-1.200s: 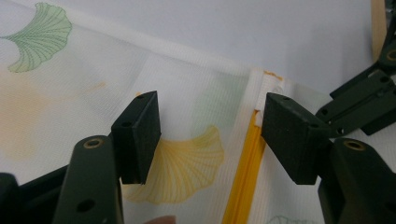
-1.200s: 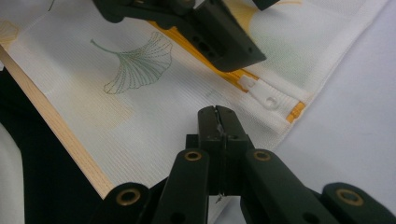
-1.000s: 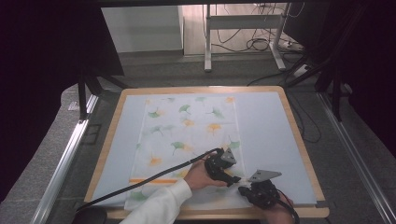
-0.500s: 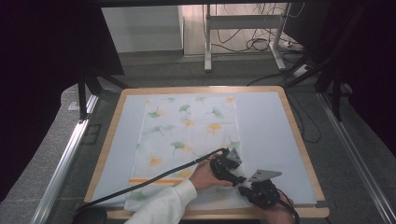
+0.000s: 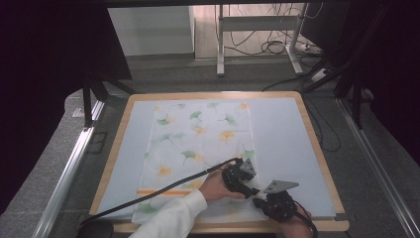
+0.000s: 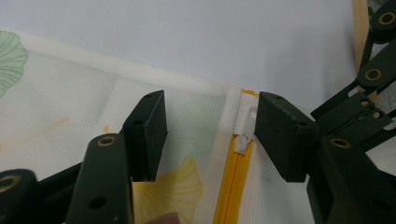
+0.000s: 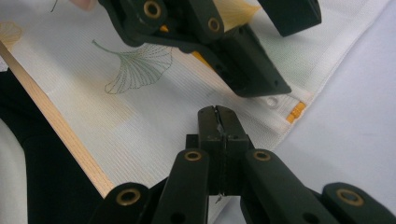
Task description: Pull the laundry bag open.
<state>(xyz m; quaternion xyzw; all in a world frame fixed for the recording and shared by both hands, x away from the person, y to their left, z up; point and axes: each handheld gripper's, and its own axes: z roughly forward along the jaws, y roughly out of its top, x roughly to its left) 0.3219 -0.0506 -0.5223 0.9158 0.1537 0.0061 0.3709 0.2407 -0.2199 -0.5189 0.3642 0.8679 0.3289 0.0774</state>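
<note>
Left gripper view: jaws of the left gripper (image 6: 210,135) stand spread apart, straddling the white zip pull (image 6: 244,131) at the end of the yellow zipper (image 6: 233,182) on the mesh pouch (image 6: 60,107). Pull sits just beside the jaw at 3 o'clock, not pinched yet. The pouch's white hem runs across toward 10 o'clock, w/ pale blue mat (image 6: 210,37) beyond.

Right gripper view: right gripper (image 7: 218,122) has jaws pressed together, tips over the pouch fabric near its corner. Can't tell if any cloth is nipped between them; looks like it's pinning or just resting. The left gripper shows at 12 o'clock here, and the wooden table edge (image 7: 60,126) runs toward 7 o'clock.

High view: pouch (image 5: 198,144) lies flat on the mat, mid-table, ginkgo-leaf print up; both grippers crowd its corner at approx 5 o'clock, and a white sleeve (image 5: 171,218) comes in at 6.

Step in hand, as I judge it: lining up on the pull to work the zipper. Next move prob needs the left jaws to close squarely on that small tab w/out catching mesh, while the right steadies the corner.

Only the close views give the tab and jaw gaps; the high view gives overall layout.
</note>
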